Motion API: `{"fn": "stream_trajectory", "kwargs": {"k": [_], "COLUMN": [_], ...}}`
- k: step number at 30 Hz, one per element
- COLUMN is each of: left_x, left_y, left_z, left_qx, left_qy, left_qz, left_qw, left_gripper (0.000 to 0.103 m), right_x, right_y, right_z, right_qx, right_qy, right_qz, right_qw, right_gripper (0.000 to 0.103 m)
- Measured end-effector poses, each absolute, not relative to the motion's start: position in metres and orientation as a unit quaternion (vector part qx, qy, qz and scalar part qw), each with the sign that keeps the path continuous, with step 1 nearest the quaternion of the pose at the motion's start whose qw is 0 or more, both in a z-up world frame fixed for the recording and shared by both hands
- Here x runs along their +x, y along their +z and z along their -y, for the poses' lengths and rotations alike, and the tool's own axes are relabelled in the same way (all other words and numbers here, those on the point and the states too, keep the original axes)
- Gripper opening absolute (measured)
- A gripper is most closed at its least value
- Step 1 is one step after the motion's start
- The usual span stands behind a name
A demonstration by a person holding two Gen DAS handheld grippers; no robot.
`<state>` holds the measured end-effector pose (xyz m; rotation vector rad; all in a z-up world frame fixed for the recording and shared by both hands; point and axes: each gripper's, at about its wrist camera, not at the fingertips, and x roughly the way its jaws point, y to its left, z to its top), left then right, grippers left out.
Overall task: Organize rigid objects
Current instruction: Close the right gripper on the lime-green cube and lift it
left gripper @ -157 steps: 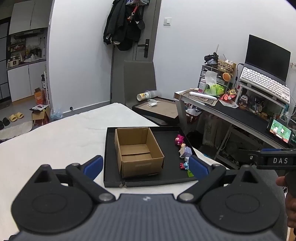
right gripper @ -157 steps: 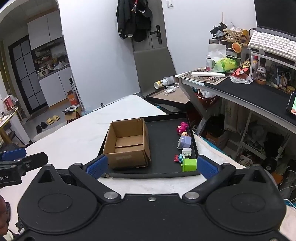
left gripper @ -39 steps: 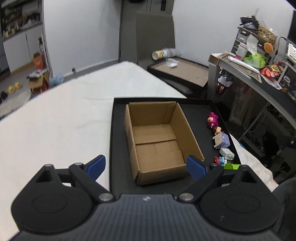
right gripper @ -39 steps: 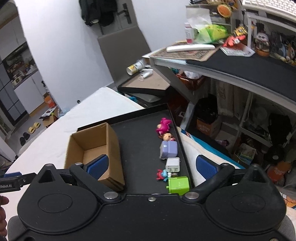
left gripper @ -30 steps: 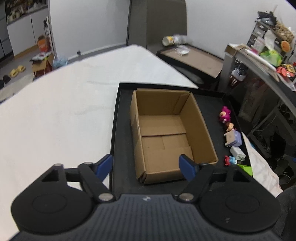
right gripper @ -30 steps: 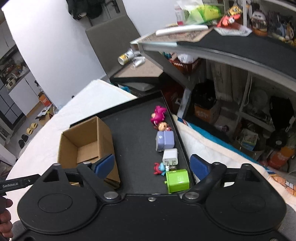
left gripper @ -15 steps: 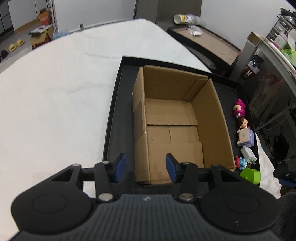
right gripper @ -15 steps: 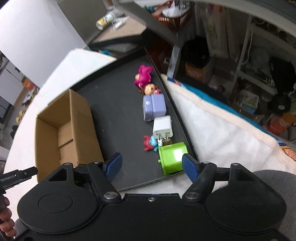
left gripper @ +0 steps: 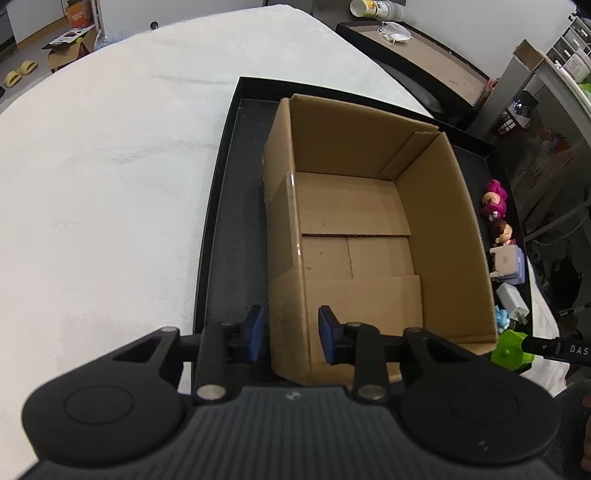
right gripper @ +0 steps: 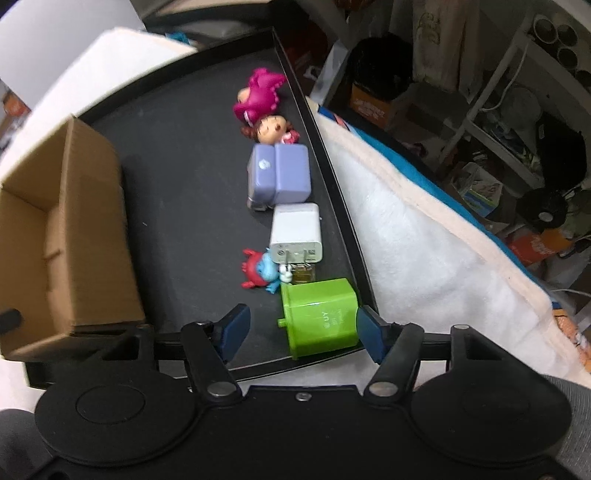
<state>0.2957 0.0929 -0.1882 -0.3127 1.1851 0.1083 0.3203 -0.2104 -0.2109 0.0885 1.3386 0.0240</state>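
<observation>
The green block lies just ahead of the right hand-held gripper, between its released fingers, nearer than to the left. The left hand-held gripper straddles the cardboard box wall, not yet clenched.

— What is around the work place?
— A white fleece cover lies over the surface. Behind it stands a second low black tray with a tipped paper cup beside it.
— And on the floor?
— Yellow slippers and a small open carton at the far left. To the right, a white wire shelf with clutter under it.
</observation>
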Motion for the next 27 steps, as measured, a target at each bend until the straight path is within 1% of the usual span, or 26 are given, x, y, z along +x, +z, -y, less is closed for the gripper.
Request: {"fn": "stream_trajectory", "kwargs": {"k": [3,7,8,9,11,13,14,15,17,19,20,22,24,25,27], "left_x": [0.295,0.292,0.29,0.289,0.285,0.283,0.281,0.279,0.275,0.271,0.268,0.263,0.259,0.258,0.256], "left_y": [-0.194,-0.201,-0.201,-0.202,-0.202,-0.2,-0.2,-0.199,-0.199,-0.199,-0.2,-0.2,-0.199,-0.198,-0.197], "left_z": [-0.095,-0.095,-0.095,-0.094,-0.094,-0.094,-0.096,-0.097,-0.1,-0.102,-0.104,-0.107,-0.107,-0.106,-0.104], "left_qx": [-0.145,-0.137,-0.134,-0.132,-0.135,-0.131,-0.131,-0.132,-0.132,-0.132,-0.133,-0.144,-0.15,-0.148,-0.147], "left_qy": [0.05,0.042,0.04,0.038,0.037,0.042,0.046,0.05,0.053,0.055,0.057,0.066,0.074,0.076,0.079], "left_qz": [-0.559,-0.555,-0.552,-0.548,-0.542,-0.535,-0.531,-0.529,-0.524,-0.518,-0.514,-0.513,-0.511,-0.511,-0.51], "left_qw": [0.815,0.819,0.822,0.825,0.829,0.833,0.836,0.837,0.84,0.843,0.845,0.844,0.843,0.843,0.844], "left_gripper": [0.025,0.025,0.024,0.02,0.017,0.016,0.015,0.015,0.014,0.014,0.014,0.014,0.014,0.014,0.014], "right_x": [0.325,0.327,0.327,0.327,0.327,0.324,0.322,0.321,0.32,0.322,0.324,0.327,0.328,0.329,0.33], "right_y": [-0.22,-0.227,-0.228,-0.227,-0.225,-0.222,-0.22,-0.219,-0.214,-0.213,-0.213,-0.215,-0.217,-0.217,-0.215], "right_z": [0.204,0.197,0.195,0.195,0.195,0.193,0.193,0.195,0.2,0.206,0.209,0.218,0.226,0.228,0.228], "right_qx": [0.024,0.002,-0.005,-0.006,-0.002,0.009,0.014,0.021,0.039,0.063,0.077,0.107,0.128,0.133,0.128], "right_qy": [0.009,0.0,-0.002,-0.005,-0.001,0.017,0.022,0.026,0.027,0.027,0.029,0.026,0.015,0.01,0.009], "right_qz": [-0.63,-0.63,-0.629,-0.628,-0.624,-0.622,-0.619,-0.614,-0.605,-0.608,-0.61,-0.621,-0.631,-0.631,-0.625], "right_qw": [0.776,0.776,0.777,0.778,0.781,0.783,0.785,0.789,0.795,0.791,0.789,0.776,0.765,0.764,0.77], "right_gripper": [0.062,0.06,0.056,0.05,0.049,0.048,0.046,0.036,0.032,0.032,0.033,0.042,0.063,0.068,0.082]}}
